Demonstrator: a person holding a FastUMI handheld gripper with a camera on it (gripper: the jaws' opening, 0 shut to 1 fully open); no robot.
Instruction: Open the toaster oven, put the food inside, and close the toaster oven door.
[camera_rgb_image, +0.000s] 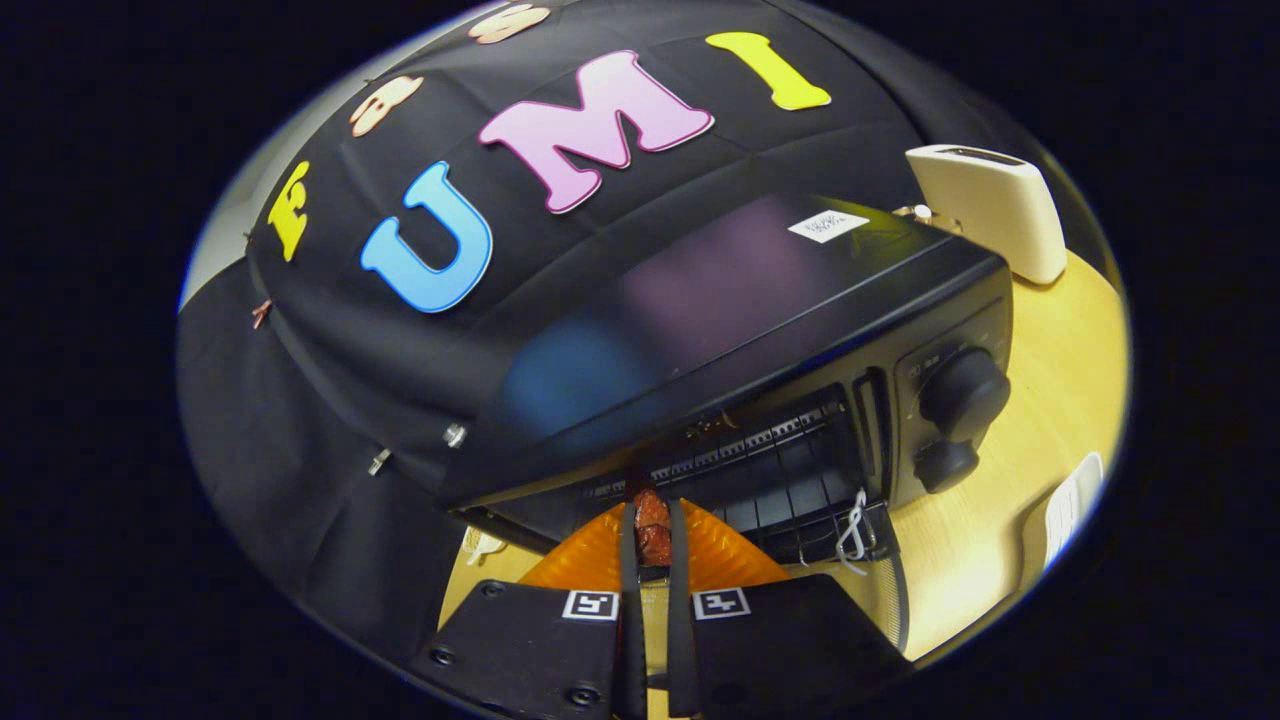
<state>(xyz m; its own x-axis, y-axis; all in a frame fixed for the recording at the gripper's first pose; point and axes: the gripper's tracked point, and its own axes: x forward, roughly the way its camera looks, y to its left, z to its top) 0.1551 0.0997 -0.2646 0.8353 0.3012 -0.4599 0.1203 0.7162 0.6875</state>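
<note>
A black toaster oven (740, 310) stands on the wooden table with its door folded down and its wire rack (770, 470) showing inside. Two round knobs (962, 393) sit on its front panel beside the opening. My gripper (652, 530) is at the mouth of the oven, tilted, and shut on a small reddish-brown piece of food (653, 528) pinched between both fingers. The food hangs just in front of the rack's near edge. A white tie (853, 535) dangles at the door's corner.
A cream-coloured box-shaped appliance (995, 205) stands behind the oven on the light wooden table (1040, 470). A white flat object (1072, 505) lies near the table's edge past the knobs. The black cloth wall rises close behind the oven.
</note>
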